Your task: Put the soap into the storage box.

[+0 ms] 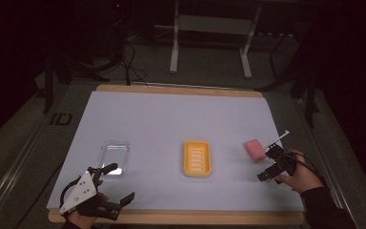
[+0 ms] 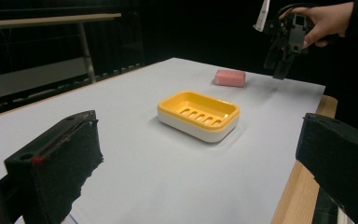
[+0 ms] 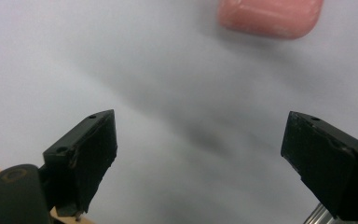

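Right gripper [image 1: 272, 165] jaws spread wide, empty, just beside the pink soap [image 1: 254, 150] — soap lies ahead of it, long side across the jaw gap. Left gripper [image 1: 115, 183] also gaping, far off; yellow soap dish [image 1: 197, 158] sits mid-table between them

Glossy plastic soap dish [image 2: 198, 115], matt paper-like sheet [image 1: 171, 119], wood table edge [image 1: 181, 89]

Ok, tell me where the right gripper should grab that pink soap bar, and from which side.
Take the pink soap bar across its short width, on the two long side faces. It lies flat on the white table cover, apart from the yellow soap dish, so probably best to come down from above. The right gripper, open beside it, likely spans that width.
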